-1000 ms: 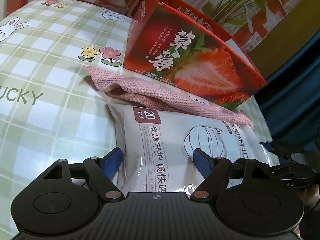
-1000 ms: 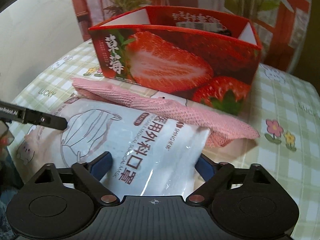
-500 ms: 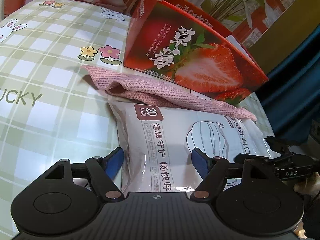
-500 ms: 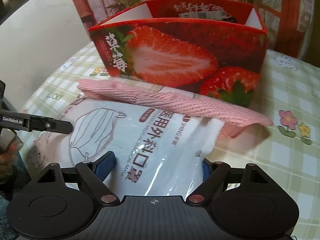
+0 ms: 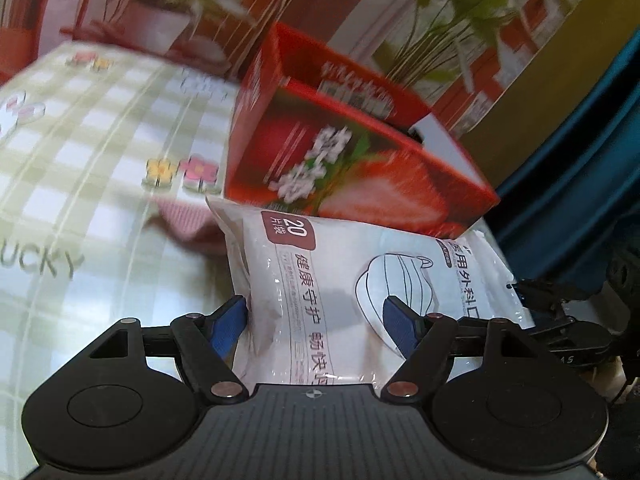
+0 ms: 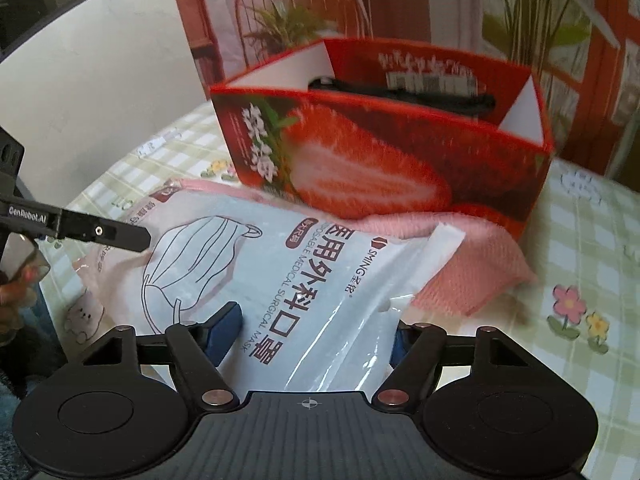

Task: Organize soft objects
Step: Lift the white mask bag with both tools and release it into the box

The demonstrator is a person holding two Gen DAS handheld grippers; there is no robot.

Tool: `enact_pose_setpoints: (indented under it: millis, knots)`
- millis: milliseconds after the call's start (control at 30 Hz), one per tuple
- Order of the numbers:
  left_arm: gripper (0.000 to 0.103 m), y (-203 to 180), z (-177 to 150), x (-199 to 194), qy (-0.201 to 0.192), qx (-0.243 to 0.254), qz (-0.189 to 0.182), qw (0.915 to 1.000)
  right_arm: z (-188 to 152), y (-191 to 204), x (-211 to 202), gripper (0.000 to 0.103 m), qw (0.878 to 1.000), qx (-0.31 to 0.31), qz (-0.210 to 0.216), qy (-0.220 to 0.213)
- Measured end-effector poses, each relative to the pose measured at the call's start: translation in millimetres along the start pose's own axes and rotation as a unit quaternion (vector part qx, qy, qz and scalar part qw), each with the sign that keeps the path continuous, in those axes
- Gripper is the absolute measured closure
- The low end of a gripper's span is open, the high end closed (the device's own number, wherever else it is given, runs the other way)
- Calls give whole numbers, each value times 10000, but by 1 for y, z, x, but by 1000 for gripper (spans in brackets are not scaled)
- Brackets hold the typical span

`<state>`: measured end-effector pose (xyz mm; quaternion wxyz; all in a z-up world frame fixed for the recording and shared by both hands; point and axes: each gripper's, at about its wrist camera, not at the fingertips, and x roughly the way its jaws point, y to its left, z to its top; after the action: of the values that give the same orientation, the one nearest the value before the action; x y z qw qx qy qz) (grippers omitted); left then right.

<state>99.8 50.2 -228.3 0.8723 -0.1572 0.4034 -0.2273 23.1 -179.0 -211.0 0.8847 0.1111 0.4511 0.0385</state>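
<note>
Green-and-white checked tablecloth (image 6: 592, 248) with flower prints is covering the table; potted-plant wall art is showing behind. Red strawberry-printed box (image 6: 360, 160), open at the top, is standing toward the far side, with a dark item lying inside it that is too blurred to identify.

White pack of surgical masks (image 6: 288, 280) is sitting in front of the box, its far edge reaching the box's near wall in the left wrist view (image 5: 360, 272). Pink towel (image 6: 472, 264) is lying between pack and box, partly under the pack; in the left wrist view only a small pink corner (image 5: 188, 224) is showing to the left of the pack.

Left gripper (image 5: 316, 320) is straddling the left end of the pack, blue pads set on either side of it and pressing into the plastic. Right gripper (image 6: 312, 332) is likewise bracketing the pack's right end, left pad resting on the top face, right pad mostly hidden behind the pack's edge. Each gripper is appearing as a dark bar at the edge of the other's view
</note>
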Motion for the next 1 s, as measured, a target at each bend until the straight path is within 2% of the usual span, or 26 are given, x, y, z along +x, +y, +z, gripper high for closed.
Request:
enact_pose_setpoints:
  millis: [433, 633, 800, 867, 1000]
  knots:
    - [27, -34, 46, -25, -643, 562, -81, 9963, 36, 3, -43, 40, 9949, -562, -323, -774]
    - [27, -62, 85, -23, -1048, 858, -135, 9907, 56, -10, -54, 41, 9923, -519, -507, -1008]
    - [28, -79, 126, -18, -1459, 1065, -95, 9835, 82, -29, -57, 45, 9891, -387, -678, -1245]
    - [28, -83, 140, -15, -1587, 1163, -47, 9805, 93, -34, -56, 50, 9869, -390, -805, -1346]
    - [28, -89, 162, -2, -1690, 1235, 29, 9779, 115, -43, -46, 54, 9825, -430, -1088, -1451]
